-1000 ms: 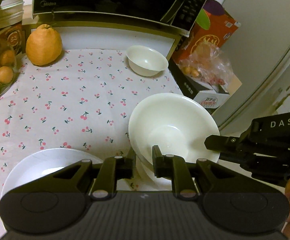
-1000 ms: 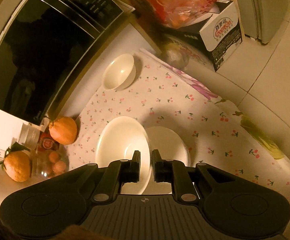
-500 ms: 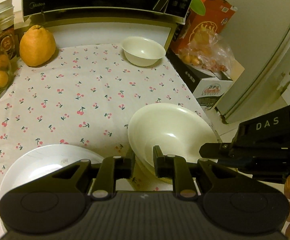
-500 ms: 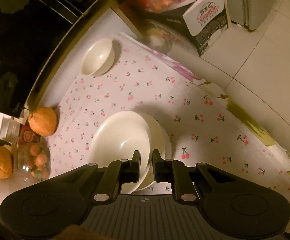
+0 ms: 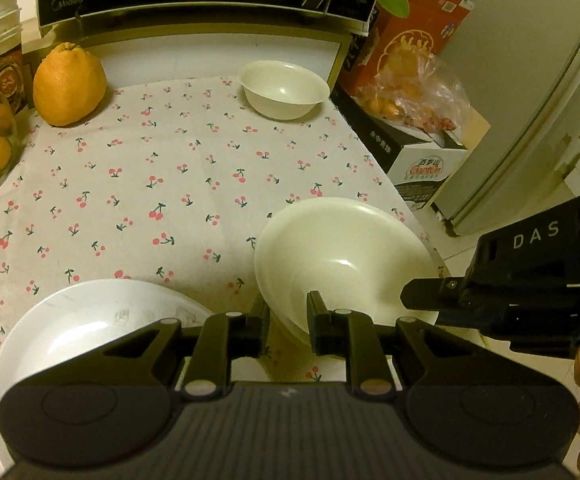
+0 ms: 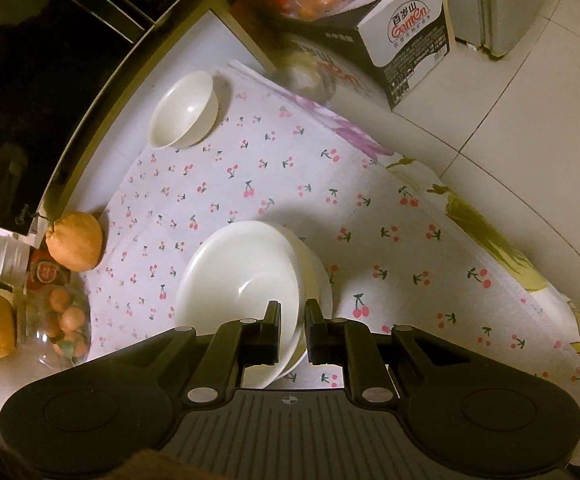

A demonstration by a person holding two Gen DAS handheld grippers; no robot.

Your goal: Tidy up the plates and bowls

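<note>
Both grippers pinched one big bowl (image 5: 342,256) from opposite sides. The left gripper (image 5: 288,320) had its narrowly parted fingers clamped over the near rim. The right gripper (image 6: 292,320) gripped the rim likewise, one finger inside and one outside. A second bowl (image 6: 317,280) sat nested directly beneath. A plate (image 5: 90,328) lay just left of the left fingers; a small bowl (image 5: 284,88) stood well beyond them on the cloth (image 5: 150,184).
</note>
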